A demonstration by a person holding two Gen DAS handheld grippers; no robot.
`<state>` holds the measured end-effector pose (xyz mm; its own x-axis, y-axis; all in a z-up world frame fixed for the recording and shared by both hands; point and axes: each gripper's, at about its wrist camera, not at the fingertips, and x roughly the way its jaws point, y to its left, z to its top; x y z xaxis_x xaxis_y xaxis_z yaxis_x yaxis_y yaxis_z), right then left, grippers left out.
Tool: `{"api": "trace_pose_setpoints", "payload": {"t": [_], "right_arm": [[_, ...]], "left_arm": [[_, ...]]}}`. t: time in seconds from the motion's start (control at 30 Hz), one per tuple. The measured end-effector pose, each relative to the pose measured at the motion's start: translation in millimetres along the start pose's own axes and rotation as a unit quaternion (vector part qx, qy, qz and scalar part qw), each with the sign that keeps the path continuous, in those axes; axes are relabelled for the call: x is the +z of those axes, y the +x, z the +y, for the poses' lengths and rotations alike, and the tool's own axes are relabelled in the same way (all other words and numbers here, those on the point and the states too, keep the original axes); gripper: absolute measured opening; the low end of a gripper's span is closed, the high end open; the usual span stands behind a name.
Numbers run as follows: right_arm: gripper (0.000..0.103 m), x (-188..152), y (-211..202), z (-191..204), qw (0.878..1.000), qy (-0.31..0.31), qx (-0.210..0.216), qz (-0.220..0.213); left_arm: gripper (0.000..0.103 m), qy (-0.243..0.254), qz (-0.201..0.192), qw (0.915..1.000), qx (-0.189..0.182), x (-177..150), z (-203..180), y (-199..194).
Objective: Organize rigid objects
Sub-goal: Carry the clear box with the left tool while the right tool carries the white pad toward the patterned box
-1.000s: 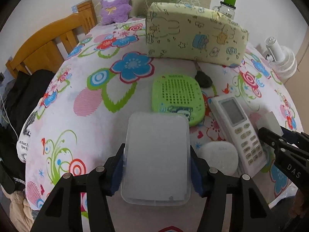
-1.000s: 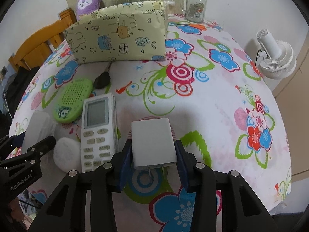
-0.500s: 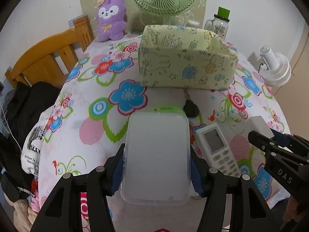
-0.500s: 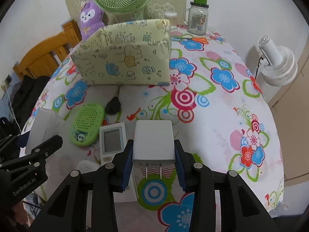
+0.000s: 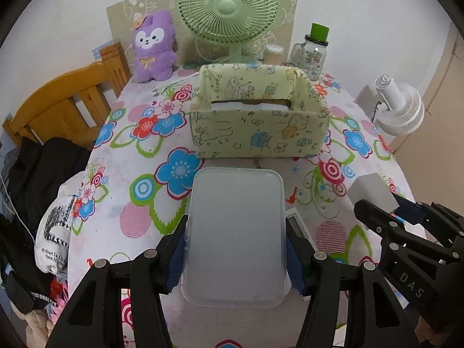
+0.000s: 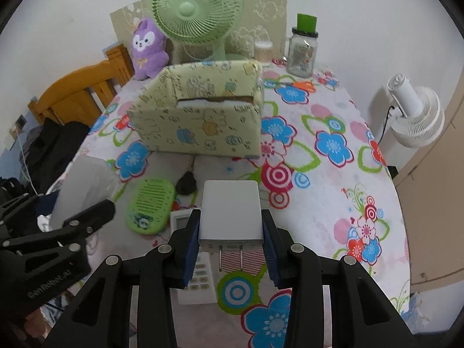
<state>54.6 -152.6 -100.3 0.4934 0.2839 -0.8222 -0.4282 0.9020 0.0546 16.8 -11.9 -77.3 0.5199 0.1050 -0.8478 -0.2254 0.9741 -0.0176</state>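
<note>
My left gripper (image 5: 235, 250) is shut on a translucent plastic lid (image 5: 235, 232) and holds it above the flowered table. My right gripper (image 6: 230, 240) is shut on a white plug adapter (image 6: 230, 210), prongs toward me, also held above the table. An open yellow-green patterned box (image 5: 258, 121) stands ahead of both; it also shows in the right wrist view (image 6: 203, 116). On the table lie a green perforated case (image 6: 150, 206), a white remote (image 6: 191, 261) partly under the adapter, and a black key fob (image 6: 186, 185).
A green fan (image 5: 229, 8), a purple plush (image 5: 153, 49) and a glass jar with a green cap (image 5: 314, 52) stand behind the box. A wooden chair (image 5: 63, 101) with dark clothes is at the left. A white fan (image 6: 414, 116) is off the table's right edge.
Both grippers have risen and tilted up with their loads. The box's open top has come into view, and the items on the table now sit lower and farther below.
</note>
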Motion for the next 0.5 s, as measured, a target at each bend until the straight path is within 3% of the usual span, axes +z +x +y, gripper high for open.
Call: {"api": "trace_pose_setpoints", "payload": {"t": [0.5], "right_arm": [[0.042, 25, -25, -2, 1.000, 0.026, 0.003, -0.014]], "left_arm": [[0.060, 0.014, -0.012, 0.9997, -0.018, 30, -3, -26]]}}
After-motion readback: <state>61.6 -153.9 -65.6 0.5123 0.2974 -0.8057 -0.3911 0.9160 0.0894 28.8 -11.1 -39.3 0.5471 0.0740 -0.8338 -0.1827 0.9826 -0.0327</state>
